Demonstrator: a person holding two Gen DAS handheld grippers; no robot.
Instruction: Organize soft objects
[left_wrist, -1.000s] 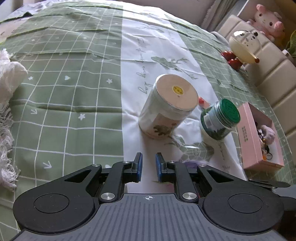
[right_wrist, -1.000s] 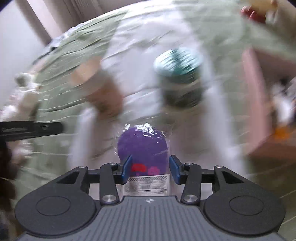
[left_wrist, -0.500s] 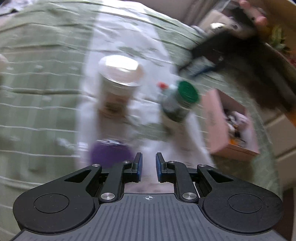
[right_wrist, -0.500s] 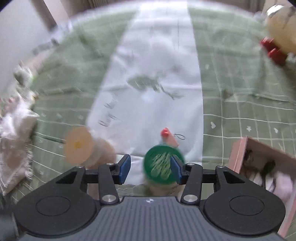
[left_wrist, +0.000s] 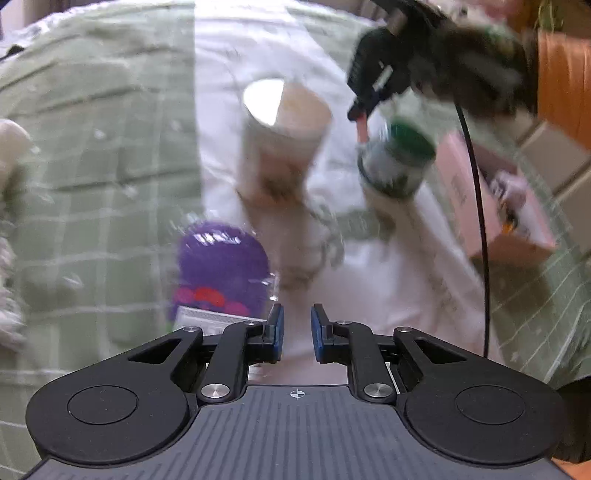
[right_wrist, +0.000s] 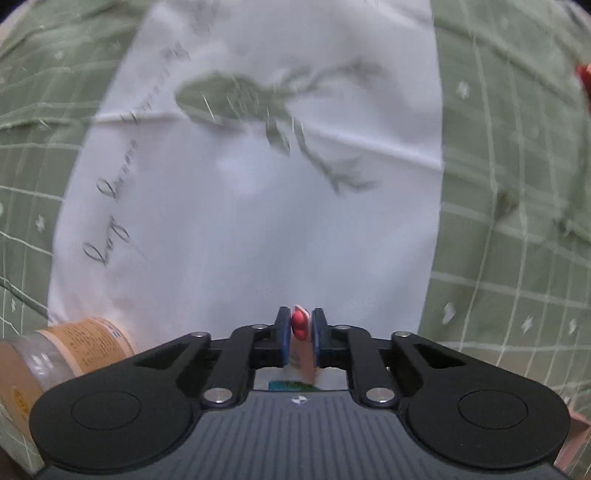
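Between the two jars on the bedspread (right_wrist: 258, 229), a small red-and-pink soft piece (right_wrist: 299, 326) is being pinched by the right claw (right_wrist: 298, 334), whose blue pads are pressed in against it from both sides. Seen from the left wrist, the same claw (left_wrist: 364, 107) is being held pointing down just behind the green-lidded jar (left_wrist: 400, 162), with the pink piece hanging from its tips. The step in hand is judged to be the pick-up of this small item. Next, a lift clear of the jars is being called for, then a carry towards the pink box (left_wrist: 491, 206) at the right, where other small things are already lying; that the box is the goal is only a guess. Care is being asked for so that the green-lidded jar is not knocked.

The left claw (left_wrist: 297, 326) is being held nearly closed, a narrow gap showing between its pads and nothing in it. Just ahead of it to the left, a purple plush in clear wrapping (left_wrist: 221, 269) is lying on the bedspread, near the tan-lidded jar (left_wrist: 280, 136).
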